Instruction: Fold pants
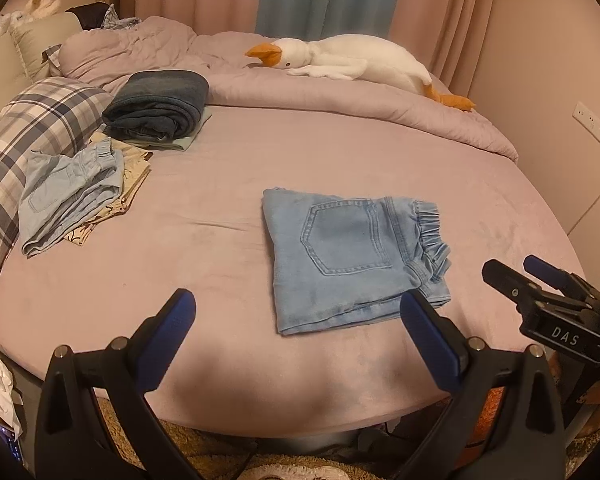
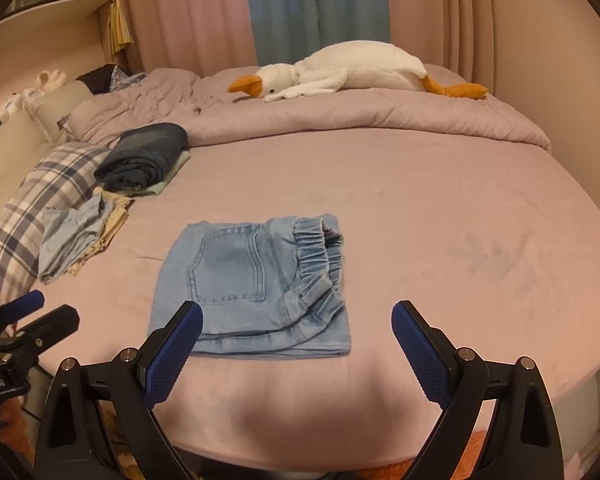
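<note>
Pants (image 1: 352,256) lie folded square on bed (image 1: 204,276), prob. done; left tool (image 1: 296,316) & right tool (image 2: 296,322) both released, empty, clear of fabric.

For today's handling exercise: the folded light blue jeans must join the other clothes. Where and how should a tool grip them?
Grip the folded light blue jeans at the near edge, coming in low from the bed's front. That edge lies flat and straight, with stacked layers showing, so one pinch probably catches all. Avoid the elastic waistband on the right: it is bunched and gapes. Both the left tool and right tool stand open.
</note>
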A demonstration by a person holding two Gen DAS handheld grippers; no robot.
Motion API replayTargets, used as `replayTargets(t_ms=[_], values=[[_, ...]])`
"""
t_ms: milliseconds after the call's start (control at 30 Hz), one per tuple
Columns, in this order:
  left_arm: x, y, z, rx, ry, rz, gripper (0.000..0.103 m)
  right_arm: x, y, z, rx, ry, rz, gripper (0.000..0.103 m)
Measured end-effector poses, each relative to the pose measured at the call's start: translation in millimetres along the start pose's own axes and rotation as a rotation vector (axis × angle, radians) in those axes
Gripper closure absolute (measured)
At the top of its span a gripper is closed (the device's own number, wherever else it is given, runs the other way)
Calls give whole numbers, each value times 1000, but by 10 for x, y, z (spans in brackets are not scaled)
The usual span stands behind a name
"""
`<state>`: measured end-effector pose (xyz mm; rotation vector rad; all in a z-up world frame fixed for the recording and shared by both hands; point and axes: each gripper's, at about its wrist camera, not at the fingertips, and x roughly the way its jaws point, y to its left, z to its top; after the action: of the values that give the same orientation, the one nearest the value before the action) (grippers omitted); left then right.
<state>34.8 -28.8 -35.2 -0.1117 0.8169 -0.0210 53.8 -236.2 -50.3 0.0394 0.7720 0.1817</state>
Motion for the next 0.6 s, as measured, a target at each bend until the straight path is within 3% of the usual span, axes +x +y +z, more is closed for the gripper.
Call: replayTargets(t_ms=[600], values=[[-8, -58, -17, 10, 2, -1, 1, 25, -36, -38, 12, 28, -1, 8]])
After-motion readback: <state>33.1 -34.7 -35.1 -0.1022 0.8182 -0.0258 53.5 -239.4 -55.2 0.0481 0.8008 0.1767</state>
